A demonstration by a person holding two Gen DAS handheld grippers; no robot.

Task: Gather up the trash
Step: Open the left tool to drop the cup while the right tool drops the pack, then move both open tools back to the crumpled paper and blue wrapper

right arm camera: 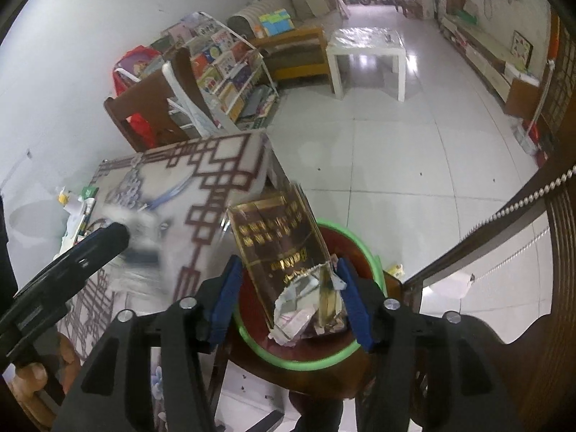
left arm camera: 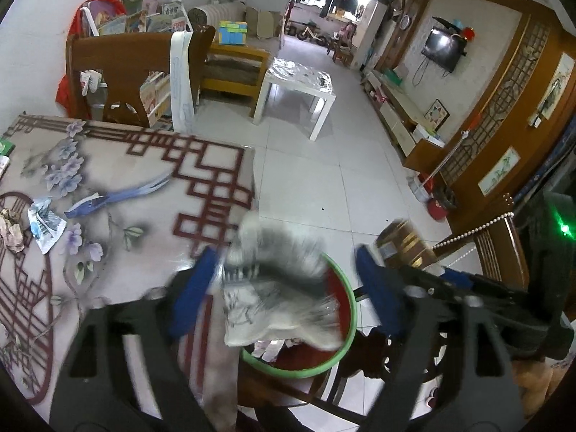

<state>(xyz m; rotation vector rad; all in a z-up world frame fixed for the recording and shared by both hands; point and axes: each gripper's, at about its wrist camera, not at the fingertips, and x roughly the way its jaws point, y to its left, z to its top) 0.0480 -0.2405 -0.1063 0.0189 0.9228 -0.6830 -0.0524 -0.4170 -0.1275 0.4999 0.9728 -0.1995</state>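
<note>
From the left wrist, the left gripper (left arm camera: 288, 288) hangs over the green-rimmed bin (left arm camera: 345, 342) beside the surface (left arm camera: 144, 165). Its jaws stand wide, and a blurred white-and-grey wrapper (left arm camera: 280, 288) sits between them, touching the left pad but clear of the right one; it looks released or nearly so, though the blur leaves that uncertain. Some paper already lies in the bin. Further trash remains on the surface at far left: a crumpled blue-and-white packet (left arm camera: 45, 223) and a wad of brownish paper (left arm camera: 10, 230) just beside it.

From the right wrist, the right gripper (right arm camera: 288, 298) is also above the bin (right arm camera: 259, 345), jaws partly open around a torn brown-and-gold carton (right arm camera: 280, 248) whose ragged end points into the bin. The pads appear just off its sides. More litter (right arm camera: 73, 201) sits at the surface's far edge, so collecting is not finished.
</note>
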